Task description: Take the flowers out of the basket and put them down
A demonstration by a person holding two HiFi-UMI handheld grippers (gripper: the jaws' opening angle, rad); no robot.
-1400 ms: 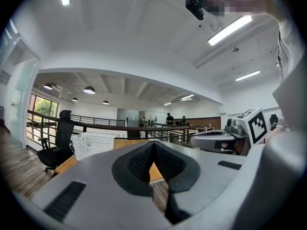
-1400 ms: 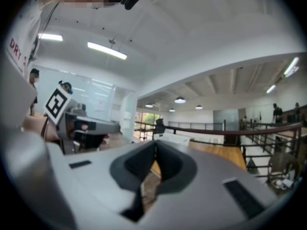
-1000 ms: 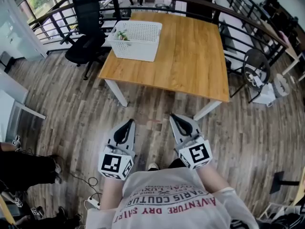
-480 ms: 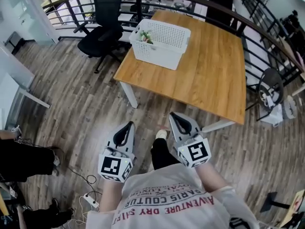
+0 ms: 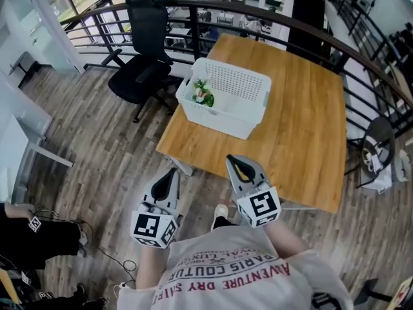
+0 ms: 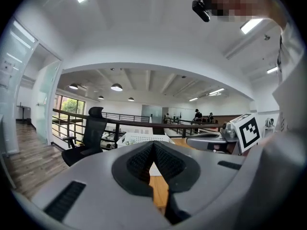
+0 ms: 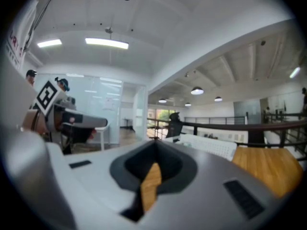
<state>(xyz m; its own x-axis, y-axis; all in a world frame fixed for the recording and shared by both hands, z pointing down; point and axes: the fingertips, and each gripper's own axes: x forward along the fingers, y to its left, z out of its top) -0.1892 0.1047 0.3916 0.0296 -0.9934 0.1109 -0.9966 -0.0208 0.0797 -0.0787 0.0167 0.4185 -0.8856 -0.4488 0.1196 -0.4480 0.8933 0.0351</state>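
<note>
Table (image 5: 303,128) is closer now: right gripper (image 5: 233,161) over its near edge, left gripper (image 5: 171,172) short of it. Both jaw pairs pressed together, empty. One basket (image 5: 219,123), one flower bunch (image 5: 203,95) inside its left end; one chair (image 5: 145,63) beside the table.

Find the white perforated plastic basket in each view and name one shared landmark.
Head view: white perforated plastic basket upper centre, on the wooden table.
Left gripper view: basket centre, above the jaws.
Right gripper view: basket right of centre.
Landmark: black office chair, left of the basket throughout.
</note>
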